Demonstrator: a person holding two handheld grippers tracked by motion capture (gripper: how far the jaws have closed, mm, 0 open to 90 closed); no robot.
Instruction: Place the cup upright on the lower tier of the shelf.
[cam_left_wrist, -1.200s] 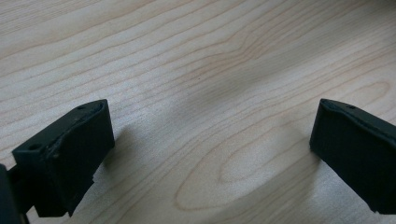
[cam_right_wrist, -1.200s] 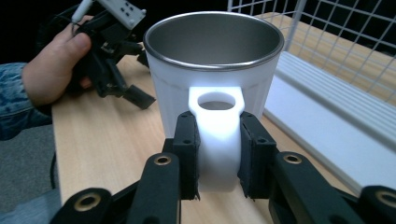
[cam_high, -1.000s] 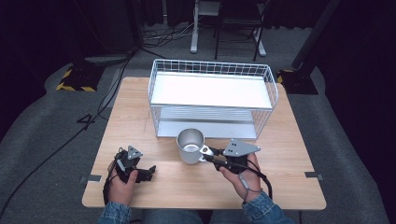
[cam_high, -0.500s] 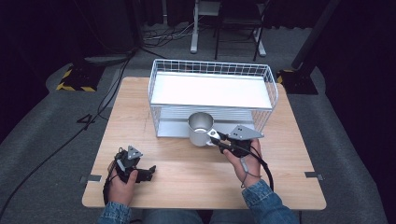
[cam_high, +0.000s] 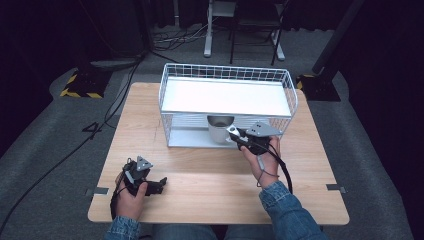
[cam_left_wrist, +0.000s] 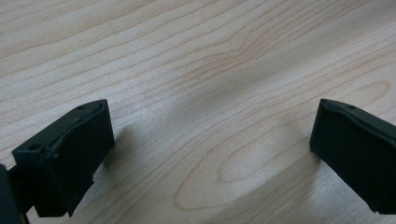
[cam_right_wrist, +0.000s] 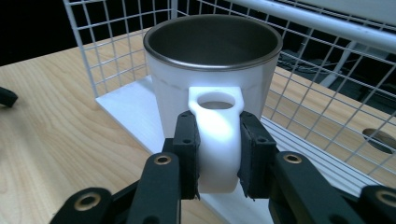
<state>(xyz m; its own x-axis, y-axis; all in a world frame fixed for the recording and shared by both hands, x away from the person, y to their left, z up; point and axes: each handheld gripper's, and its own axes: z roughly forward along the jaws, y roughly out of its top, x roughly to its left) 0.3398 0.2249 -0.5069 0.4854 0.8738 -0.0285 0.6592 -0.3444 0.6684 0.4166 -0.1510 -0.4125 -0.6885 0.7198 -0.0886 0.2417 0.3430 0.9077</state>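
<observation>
A white mug (cam_right_wrist: 212, 70) with a dark metal inside stands upright on the lower shelf of the white wire rack (cam_high: 227, 97); from above, the mug (cam_high: 220, 128) sits just under the rack's top shelf. My right gripper (cam_right_wrist: 217, 149) is shut on the mug's white handle (cam_right_wrist: 215, 140), one jaw on each side of it. In the high view the right gripper (cam_high: 239, 136) reaches into the rack's open front. My left gripper (cam_high: 155, 184) rests near the table's front left, open, with bare wood between its fingers (cam_left_wrist: 70, 154).
The wooden table (cam_high: 210, 190) spreads in front of the rack. The rack's wire walls (cam_right_wrist: 116, 42) close in left of and behind the mug. Cables (cam_high: 100, 125) and chair legs lie on the floor beyond the table.
My right gripper carried the mug from the table's middle away from me and set it into the rack's lower shelf. The left gripper stayed put.
</observation>
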